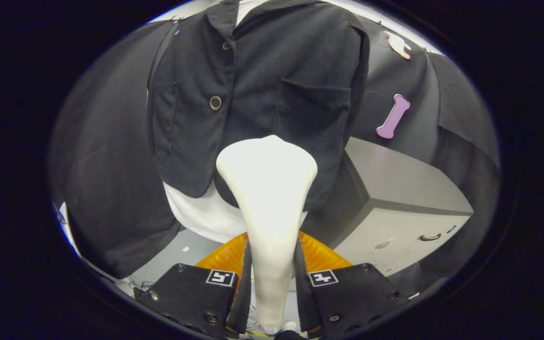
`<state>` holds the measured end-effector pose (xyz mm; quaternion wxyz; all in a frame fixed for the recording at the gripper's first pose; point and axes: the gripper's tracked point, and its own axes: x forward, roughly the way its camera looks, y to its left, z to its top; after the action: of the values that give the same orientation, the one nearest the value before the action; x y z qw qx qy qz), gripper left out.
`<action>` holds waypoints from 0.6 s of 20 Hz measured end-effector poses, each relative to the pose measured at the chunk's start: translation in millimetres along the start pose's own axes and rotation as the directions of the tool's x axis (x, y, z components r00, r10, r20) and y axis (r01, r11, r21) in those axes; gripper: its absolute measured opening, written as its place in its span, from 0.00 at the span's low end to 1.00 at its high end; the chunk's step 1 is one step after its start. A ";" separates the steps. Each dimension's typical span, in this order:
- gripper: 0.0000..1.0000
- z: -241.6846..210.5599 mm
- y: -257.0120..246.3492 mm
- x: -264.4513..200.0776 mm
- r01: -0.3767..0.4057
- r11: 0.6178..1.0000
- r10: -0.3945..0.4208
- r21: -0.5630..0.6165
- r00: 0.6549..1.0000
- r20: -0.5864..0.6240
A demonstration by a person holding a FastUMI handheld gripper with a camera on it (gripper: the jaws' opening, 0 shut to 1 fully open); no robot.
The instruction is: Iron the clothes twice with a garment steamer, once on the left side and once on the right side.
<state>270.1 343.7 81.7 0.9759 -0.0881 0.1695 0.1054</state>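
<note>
White steamer (267, 189) upright against hanging black jacket (262, 85).

The claw (272, 288) is closed on the steamer (267, 189), one finger (196, 295) on each side of its narrow handle. Both fingers press flat against the handle (no gap is visible on either side). The fingers run forward roughly parallel, and each carries a square marker on its upper face near the tip. The handle rises between the fingers and widens into the head just ahead of them, held upright and centred. The claw points level, straight at the jacket (262, 85) beyond the head.
</note>
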 end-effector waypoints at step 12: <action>0.43 158.3 23.5 -118.6 -0.046 0.999 0.043 0.007 0.965 0.260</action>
<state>204.8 378.3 266.6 0.9876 -0.0632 0.0427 0.1369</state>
